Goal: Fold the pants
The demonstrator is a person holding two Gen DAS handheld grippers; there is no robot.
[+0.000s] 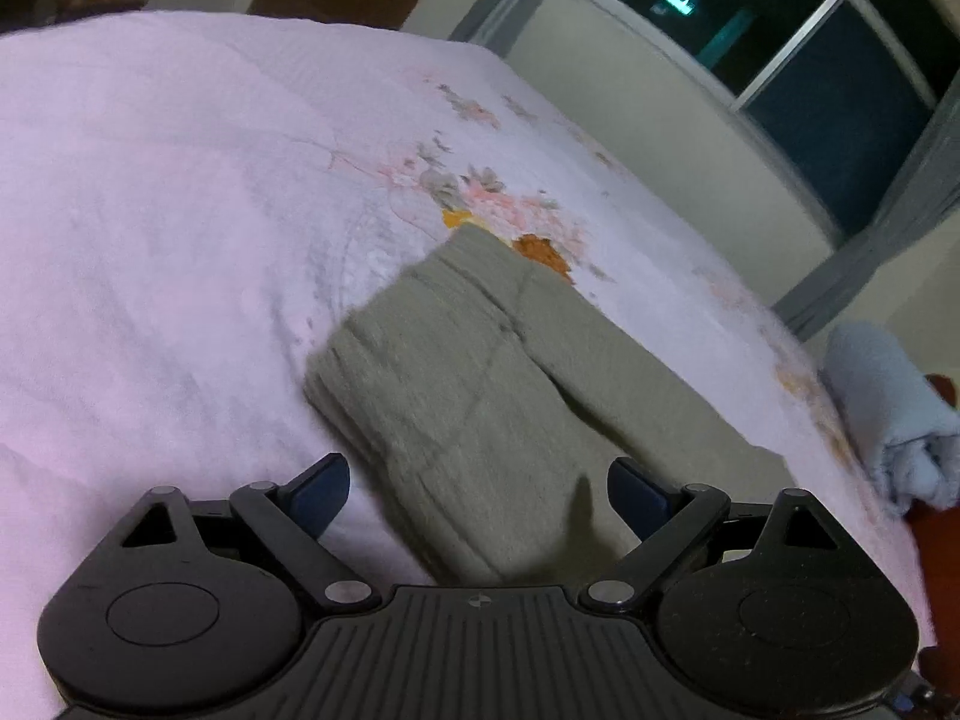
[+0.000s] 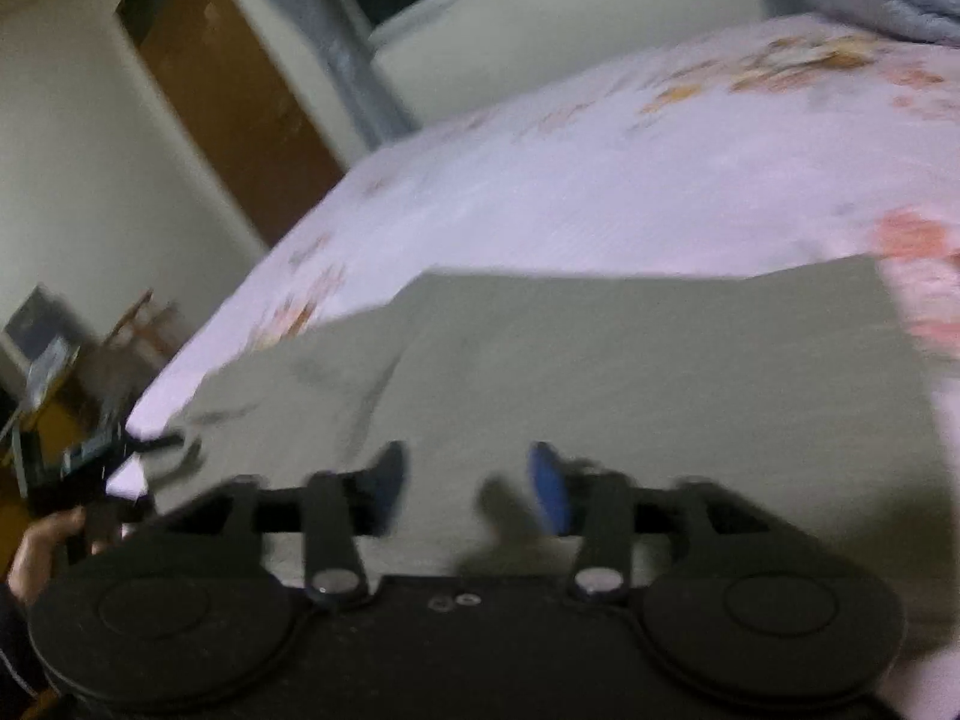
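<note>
Grey-green pants (image 1: pixel 480 372) lie flat on a pink floral bedspread (image 1: pixel 150 210), the waistband end far from me in the left wrist view. My left gripper (image 1: pixel 478 495) is open and empty, just above the near part of the pants. In the blurred right wrist view the pants (image 2: pixel 600 360) spread wide in front of my right gripper (image 2: pixel 468 489), which is open and empty just above the cloth. My left gripper (image 2: pixel 96 456) and the hand that holds it show at the left edge of that view.
A rolled light-blue towel (image 1: pixel 888 414) lies at the bed's right edge. A window (image 1: pixel 810 30) with grey curtains and a wall stand behind the bed. A brown door (image 2: pixel 228 96) and a small table with clutter (image 2: pixel 54 360) stand to the left of the bed.
</note>
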